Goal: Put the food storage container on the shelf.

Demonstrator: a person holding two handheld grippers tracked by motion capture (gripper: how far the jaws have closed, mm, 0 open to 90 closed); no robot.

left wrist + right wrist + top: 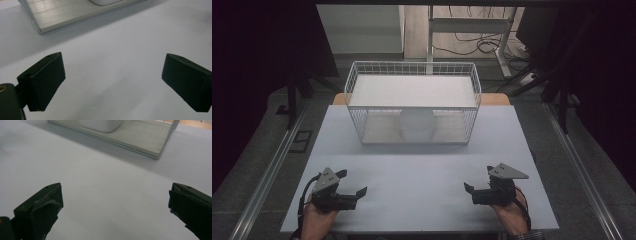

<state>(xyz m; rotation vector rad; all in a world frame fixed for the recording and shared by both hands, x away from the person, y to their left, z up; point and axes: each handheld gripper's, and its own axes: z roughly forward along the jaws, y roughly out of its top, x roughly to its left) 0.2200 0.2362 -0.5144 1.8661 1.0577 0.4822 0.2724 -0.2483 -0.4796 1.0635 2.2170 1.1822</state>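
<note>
a round white bowl (416, 124) is seen at the middle of the lower shelf of a white wire basket (354, 80) at the far side of a pale table (422, 175); its upper edge is hidden behind the basket's flat upper shelf, and in both gripper views its top is cut off by the frame. the basket's long axis is laid across the table. the left gripper (354, 186) and right gripper (477, 185) are held near the front edge, well apart, each with black jaws spread wide and nothing gripped.
</note>
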